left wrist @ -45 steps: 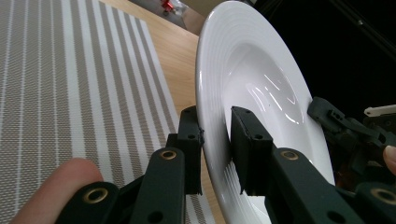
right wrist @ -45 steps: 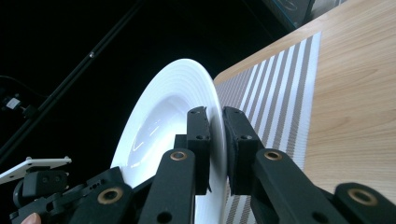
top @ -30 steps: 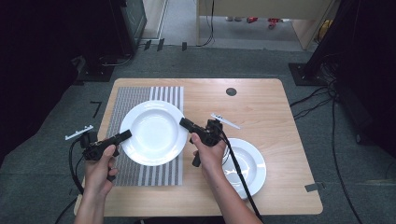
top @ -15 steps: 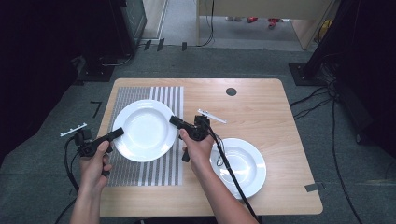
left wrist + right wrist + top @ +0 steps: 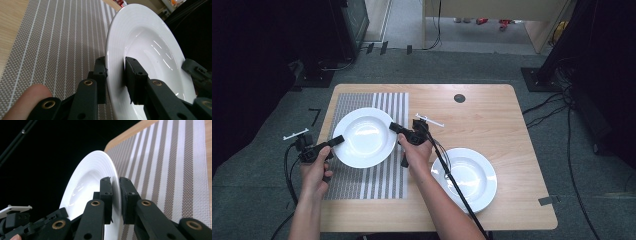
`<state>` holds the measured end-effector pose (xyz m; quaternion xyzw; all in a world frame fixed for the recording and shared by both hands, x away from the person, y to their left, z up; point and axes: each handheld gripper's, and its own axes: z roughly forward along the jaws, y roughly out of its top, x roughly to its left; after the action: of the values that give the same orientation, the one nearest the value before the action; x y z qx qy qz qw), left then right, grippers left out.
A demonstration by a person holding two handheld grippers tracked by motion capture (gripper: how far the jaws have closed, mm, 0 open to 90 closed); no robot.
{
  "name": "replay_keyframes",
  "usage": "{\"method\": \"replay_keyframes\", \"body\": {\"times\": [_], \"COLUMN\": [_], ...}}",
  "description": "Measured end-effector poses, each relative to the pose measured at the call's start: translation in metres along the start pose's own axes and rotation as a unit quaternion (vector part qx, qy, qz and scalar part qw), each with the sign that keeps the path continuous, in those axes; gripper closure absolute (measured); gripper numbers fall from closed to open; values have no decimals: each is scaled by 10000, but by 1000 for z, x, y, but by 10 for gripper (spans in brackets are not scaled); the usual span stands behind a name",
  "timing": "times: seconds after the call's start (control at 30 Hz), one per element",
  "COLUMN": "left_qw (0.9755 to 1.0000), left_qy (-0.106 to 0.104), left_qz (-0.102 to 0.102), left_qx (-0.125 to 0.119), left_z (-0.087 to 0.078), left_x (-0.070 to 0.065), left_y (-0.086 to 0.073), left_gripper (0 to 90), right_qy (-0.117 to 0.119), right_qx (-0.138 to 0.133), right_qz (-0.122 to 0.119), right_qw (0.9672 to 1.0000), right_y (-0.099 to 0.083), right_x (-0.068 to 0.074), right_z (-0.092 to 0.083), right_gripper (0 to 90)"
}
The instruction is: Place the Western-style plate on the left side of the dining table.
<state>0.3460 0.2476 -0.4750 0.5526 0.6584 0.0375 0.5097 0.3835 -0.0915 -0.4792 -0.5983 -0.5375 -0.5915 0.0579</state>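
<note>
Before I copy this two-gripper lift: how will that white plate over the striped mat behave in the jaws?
The white plate looks glazed and glossy, so probably slippery where the left gripper pinches its rim. It seems rigid, likely breakable if dropped. The right gripper on the opposite rim should limit tilting.

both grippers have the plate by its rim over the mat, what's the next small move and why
Probably lower it level onto the striped placemat. The left gripper and right gripper clamp opposite rims of the white plate, which sits over the mat, and the second plate lies well off to the side.
</note>
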Motion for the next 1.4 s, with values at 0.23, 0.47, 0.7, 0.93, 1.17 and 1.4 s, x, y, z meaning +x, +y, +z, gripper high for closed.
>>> {"method": "replay_keyframes", "body": {"times": [0.23,0.47,0.7,0.93,1.17,1.4], "left_qw": [9995,9990,9985,9980,9977,9975], "left_qy": [295,449,545,635,676,699], "left_qz": [-15,13,26,-3,-18,-63], "left_qx": [57,50,26,56,90,96], "left_z": [24,37,46,50,49,52], "left_x": [12,15,15,18,21,23], "left_y": [5,10,13,12,11,9], "left_gripper": [724,716,713,711,712,710], "right_qy": [-182,-293,-409,-485,-497,-526], "right_qx": [118,132,130,141,148,145], "right_qz": [305,494,560,526,470,454], "right_qw": [9993,9983,9975,9973,9975,9975], "right_y": [-3,-3,-1,-3,-7,-8], "right_x": [-20,-29,-34,-38,-40,-41], "right_z": [20,31,37,42,47,47], "right_gripper": [826,824,819,814,808,811]}}
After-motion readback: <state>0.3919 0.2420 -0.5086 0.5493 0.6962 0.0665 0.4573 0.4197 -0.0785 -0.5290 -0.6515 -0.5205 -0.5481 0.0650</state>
